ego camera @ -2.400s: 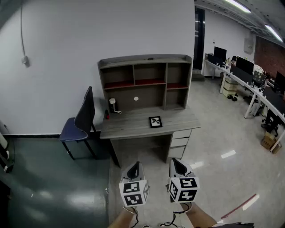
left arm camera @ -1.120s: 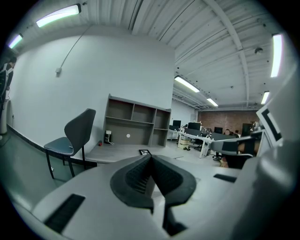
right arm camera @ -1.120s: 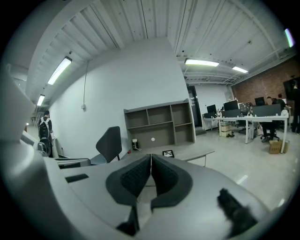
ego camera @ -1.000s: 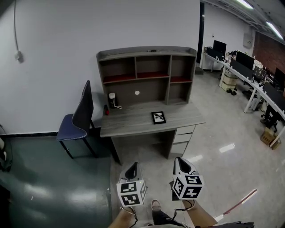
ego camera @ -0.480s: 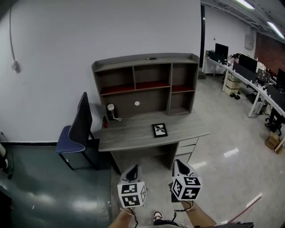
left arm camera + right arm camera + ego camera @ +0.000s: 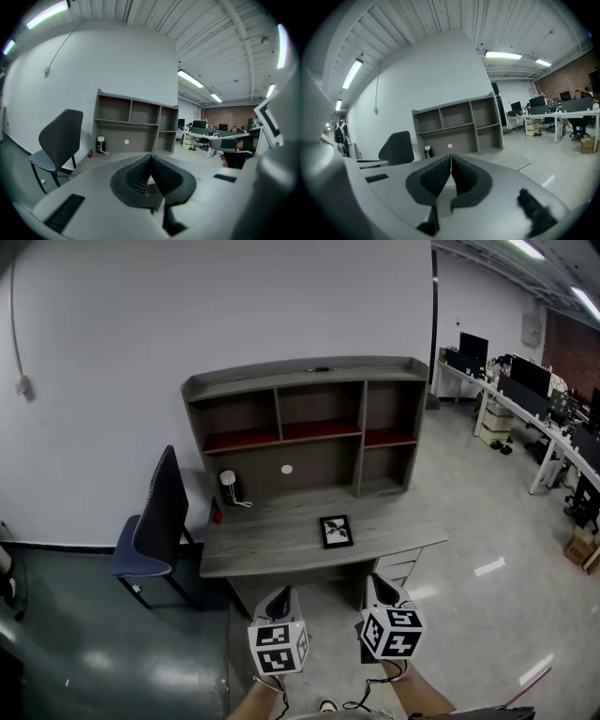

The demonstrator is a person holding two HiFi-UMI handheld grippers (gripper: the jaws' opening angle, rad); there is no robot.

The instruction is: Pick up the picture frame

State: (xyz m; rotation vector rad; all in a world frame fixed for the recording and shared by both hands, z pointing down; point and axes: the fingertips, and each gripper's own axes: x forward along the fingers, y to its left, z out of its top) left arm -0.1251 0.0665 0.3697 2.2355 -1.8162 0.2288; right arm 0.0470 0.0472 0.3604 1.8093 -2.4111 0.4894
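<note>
Both pairs of jaws are seen pressed together with nothing between them. The left gripper (image 6: 280, 595) and the right gripper (image 6: 379, 581) are held side by side, short of the desk (image 6: 262, 549). The picture frame (image 6: 336, 531) is laid flat on the desk top, right of centre, well apart from both grippers. A dark chair (image 6: 157, 517) is set at the desk's left end

The head view looks from above and behind the left gripper (image 6: 283, 594) and right gripper (image 6: 377, 582), steeply down and forward, with the desk (image 6: 281, 542) well ahead of them. Each gripper view sits close behind its own jaws and faces nearly level along them. All three share the desk, its shelf unit (image 6: 309, 390) and the chair (image 6: 155, 512) left of both grippers.
</note>
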